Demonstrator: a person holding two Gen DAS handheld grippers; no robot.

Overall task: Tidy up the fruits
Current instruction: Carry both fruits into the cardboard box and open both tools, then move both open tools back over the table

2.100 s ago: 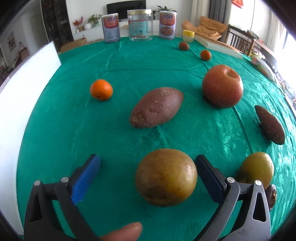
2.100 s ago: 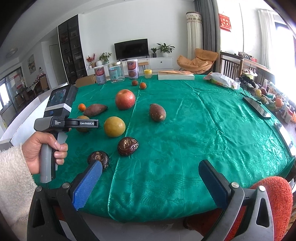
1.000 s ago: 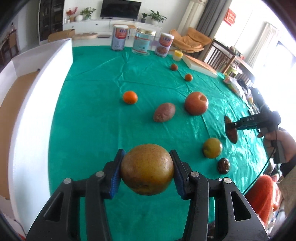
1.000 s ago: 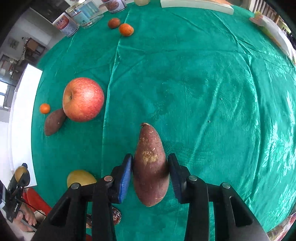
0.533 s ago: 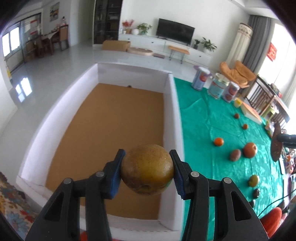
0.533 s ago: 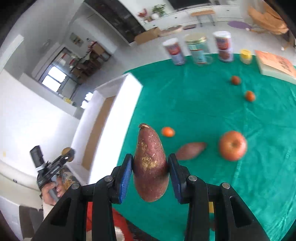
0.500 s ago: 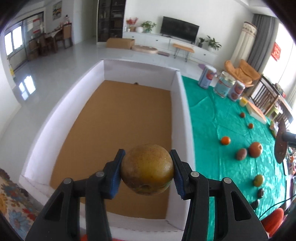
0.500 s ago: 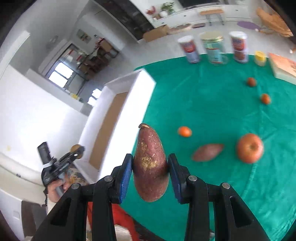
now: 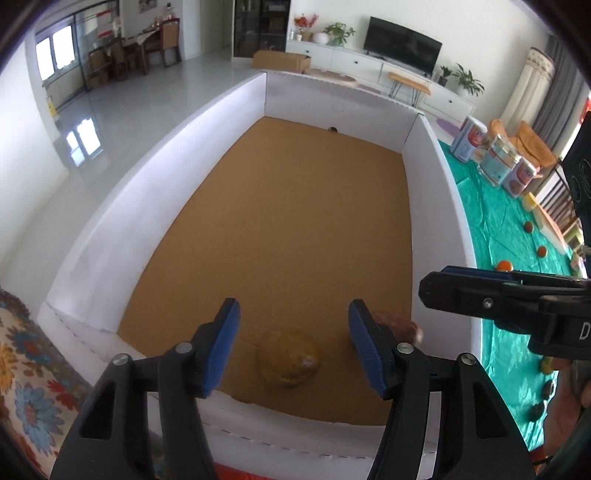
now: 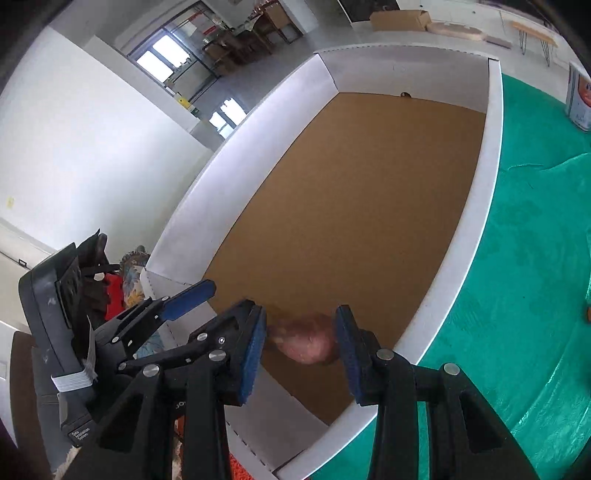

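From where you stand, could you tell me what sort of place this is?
Most likely a home living room: a TV on a low white cabinet, potted plants, and a dining table with chairs by the windows.

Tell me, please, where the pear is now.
In the left wrist view, the pear is in the box by its near wall, left of the blurred sweet potato.

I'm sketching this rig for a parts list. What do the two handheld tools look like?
Both match: the left tool and right tool have matte black plastic arms with silver rivets, ending in flat blue pads. Seen from the right wrist, the left one has a grey pistol-style handle with small white lettering.
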